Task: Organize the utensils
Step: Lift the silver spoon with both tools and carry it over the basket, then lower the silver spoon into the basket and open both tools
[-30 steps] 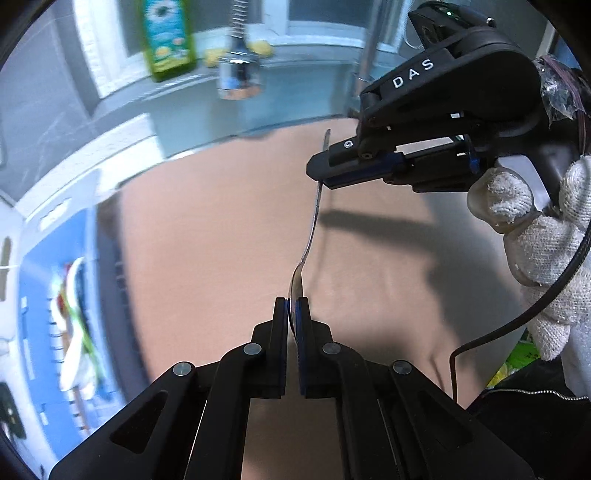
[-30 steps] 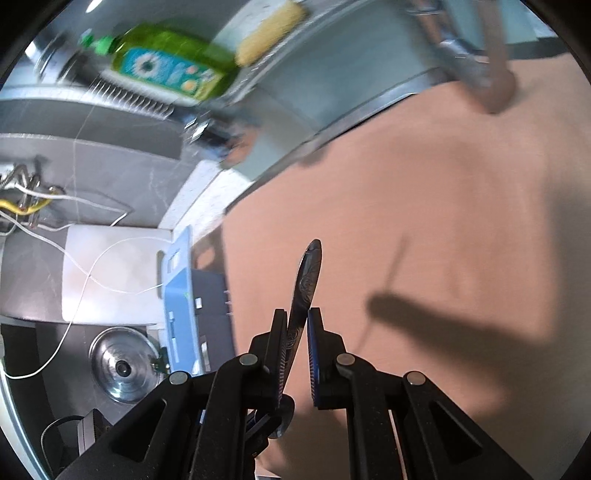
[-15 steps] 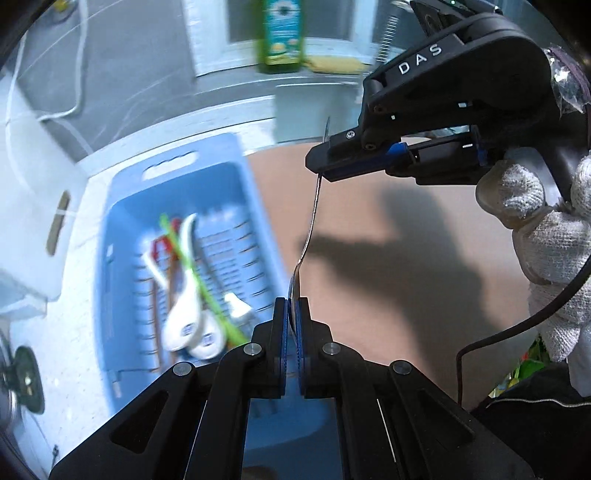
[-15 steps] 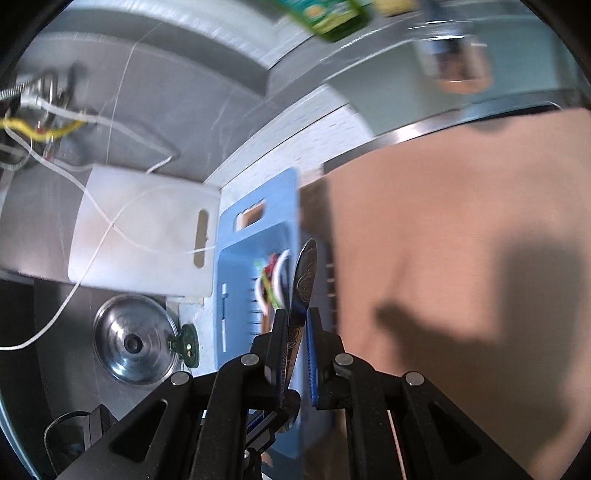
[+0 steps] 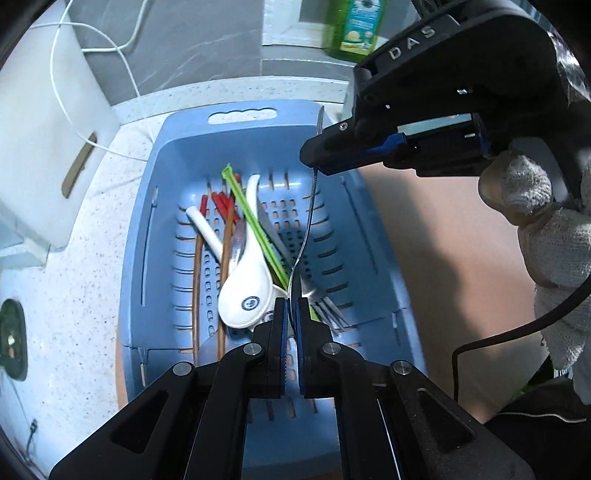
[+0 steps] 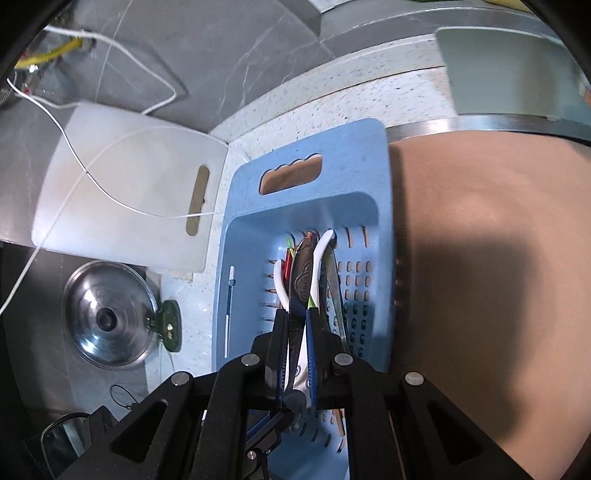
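Observation:
Both grippers hold one metal spoon (image 5: pixel 309 218) above a blue slotted basket (image 5: pixel 155 177). My left gripper (image 5: pixel 291 317) is shut on the spoon's bowl end. My right gripper (image 5: pixel 321 162) is shut on its handle end; in the right wrist view the patterned handle (image 6: pixel 301 280) stands between its fingers (image 6: pixel 297 325). The basket (image 6: pixel 306 206) holds white ceramic spoons (image 5: pixel 243 288), brown and red-tipped chopsticks (image 5: pixel 225 236), a green stick (image 5: pixel 255 221) and a fork (image 5: pixel 325 302).
A white cutting board (image 6: pixel 129 199) leans left of the basket, with a white cable across it. A steel pot lid (image 6: pixel 107 317) lies on the speckled counter. A brown mat (image 6: pixel 498 258) lies right of the basket. A green soap bottle (image 5: pixel 354 26) stands behind.
Both grippers have carried the spoon leftward from over the brown mat to above the blue basket. Both stay shut on it.

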